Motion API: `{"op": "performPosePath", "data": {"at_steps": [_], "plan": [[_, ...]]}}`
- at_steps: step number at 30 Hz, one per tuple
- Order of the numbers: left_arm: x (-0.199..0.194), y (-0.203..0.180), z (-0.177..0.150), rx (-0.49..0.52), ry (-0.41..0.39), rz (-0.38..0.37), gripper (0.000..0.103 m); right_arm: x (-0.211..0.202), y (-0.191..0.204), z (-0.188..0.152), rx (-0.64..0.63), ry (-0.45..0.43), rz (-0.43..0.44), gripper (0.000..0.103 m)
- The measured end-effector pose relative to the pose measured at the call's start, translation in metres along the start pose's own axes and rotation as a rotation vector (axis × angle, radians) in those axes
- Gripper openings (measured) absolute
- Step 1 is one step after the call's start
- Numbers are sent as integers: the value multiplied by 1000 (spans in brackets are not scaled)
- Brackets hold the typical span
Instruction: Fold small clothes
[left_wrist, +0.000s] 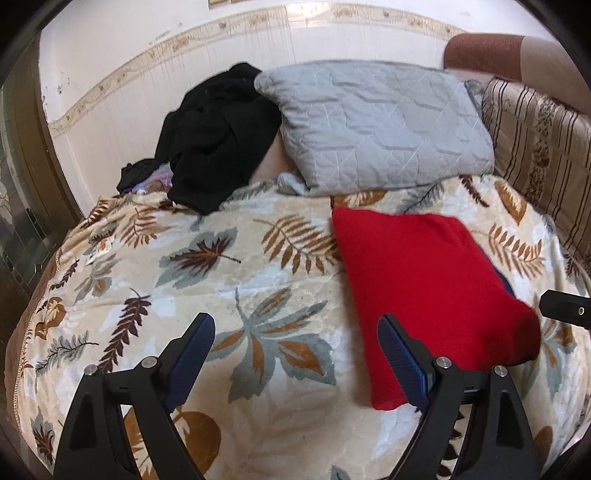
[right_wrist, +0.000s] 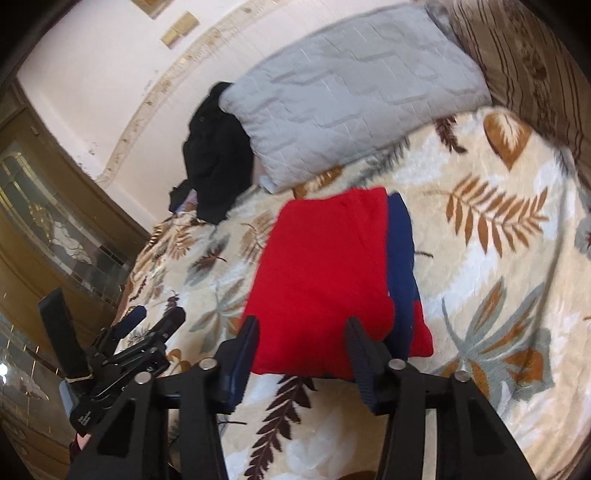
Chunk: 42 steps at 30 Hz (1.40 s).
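A folded red garment (left_wrist: 424, 280) with a blue part showing at its right edge lies flat on the leaf-patterned blanket (left_wrist: 221, 280). It also shows in the right wrist view (right_wrist: 325, 273), with the blue strip (right_wrist: 400, 258) along its right side. My left gripper (left_wrist: 295, 325) is open and empty, hovering over the blanket just left of the garment. My right gripper (right_wrist: 301, 325) is open and empty, just in front of the garment's near edge. The left gripper also shows in the right wrist view (right_wrist: 155, 321) at lower left.
A grey quilted pillow (left_wrist: 373, 125) lies at the head of the bed. A pile of black clothes (left_wrist: 218, 144) sits left of it against the wall. A striped brown cushion (left_wrist: 543, 147) borders the right side. A wooden glass-panelled door (right_wrist: 55, 229) stands at left.
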<state>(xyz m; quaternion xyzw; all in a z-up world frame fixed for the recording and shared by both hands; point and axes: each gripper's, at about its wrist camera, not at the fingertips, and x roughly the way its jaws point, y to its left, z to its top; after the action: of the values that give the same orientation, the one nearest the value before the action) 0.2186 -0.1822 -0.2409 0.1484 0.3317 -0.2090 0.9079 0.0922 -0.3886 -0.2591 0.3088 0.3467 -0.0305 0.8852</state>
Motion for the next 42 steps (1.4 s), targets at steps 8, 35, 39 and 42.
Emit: {"op": "performPosePath", "data": {"at_steps": [8,35,39,42], "plan": [[61,-13,-8,37,169,-129,90,53,-33,-1,67,127,-55,44],[133,0,17,-235,360,-654,90,103,-138,59,310,154,212,81],[141,-8,16,-270,386,-740,90,121,-128,65,269,193,254,81],[144,-15,15,-288,389,-793,88,132,-116,66,221,205,254,81]]}}
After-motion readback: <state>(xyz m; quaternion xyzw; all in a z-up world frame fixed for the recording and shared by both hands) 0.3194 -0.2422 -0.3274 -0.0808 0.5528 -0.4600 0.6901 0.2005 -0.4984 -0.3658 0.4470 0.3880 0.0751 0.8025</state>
